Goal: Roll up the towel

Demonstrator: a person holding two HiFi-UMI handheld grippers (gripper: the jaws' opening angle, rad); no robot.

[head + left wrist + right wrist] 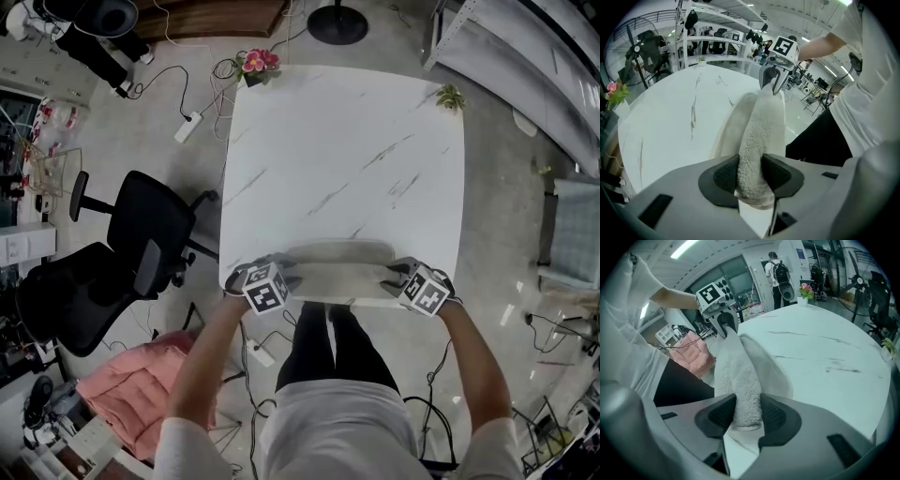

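The towel [342, 267] lies at the near edge of the worktop [347, 141], and the left gripper [750, 176] and right gripper [747, 413] each squeeze one end of it between part-closed fingers [724, 176], so the rolling looks only just started, with nearly all left to do.

Reaches forward and down with left forearm [211, 347] and right forearm [473, 361], elbows bent. Holds left hand-held gripper [286, 270] and right hand-held gripper [398, 272] side by side, well apart, marker cubes facing up. Tilts both steeply downward. Clamps each pair of jaws on one end of the towel [759, 126] (dark pads pressed into the pile from both sides).
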